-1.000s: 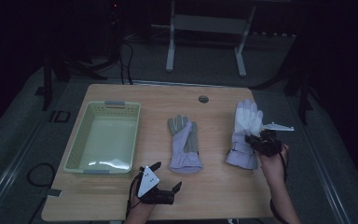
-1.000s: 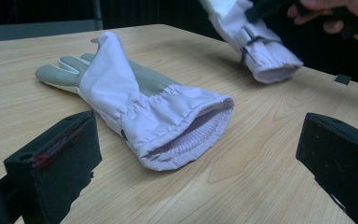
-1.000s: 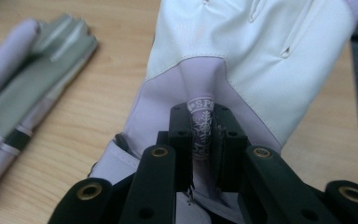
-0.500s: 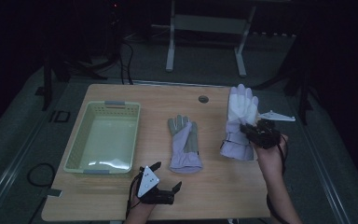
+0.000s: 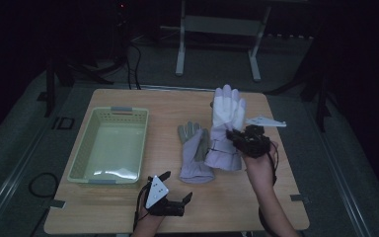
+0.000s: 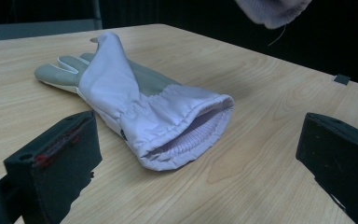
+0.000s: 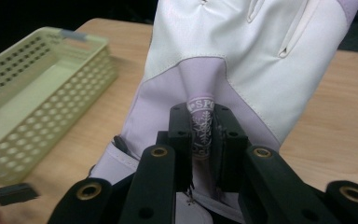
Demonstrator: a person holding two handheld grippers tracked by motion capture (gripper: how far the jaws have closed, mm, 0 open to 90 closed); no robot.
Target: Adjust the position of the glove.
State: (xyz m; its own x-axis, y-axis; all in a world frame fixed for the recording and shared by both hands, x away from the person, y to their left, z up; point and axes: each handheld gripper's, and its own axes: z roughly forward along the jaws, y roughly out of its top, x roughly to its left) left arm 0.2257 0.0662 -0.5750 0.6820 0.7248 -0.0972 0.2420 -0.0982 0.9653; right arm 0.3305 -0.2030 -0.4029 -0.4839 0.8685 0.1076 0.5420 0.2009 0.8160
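White glove (image 5: 226, 121) pinched in right hand-held gripper (image 5: 241, 139), fingers pointing away.

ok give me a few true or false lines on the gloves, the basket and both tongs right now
1. The right tongs are shut on a fold of the white glove. True.
2. The left tongs grip the grey-palmed glove. False: their jaws stand open, apart from that glove, facing its cuff.
3. The green basket holds a glove. False: nothing lies in it.
4. The grey-palmed glove lies flat on the table between the basket and the white glove. True.
5. The white glove lies flat on the table. False: it is lifted, its cuff hanging above the table in the left gripper view.
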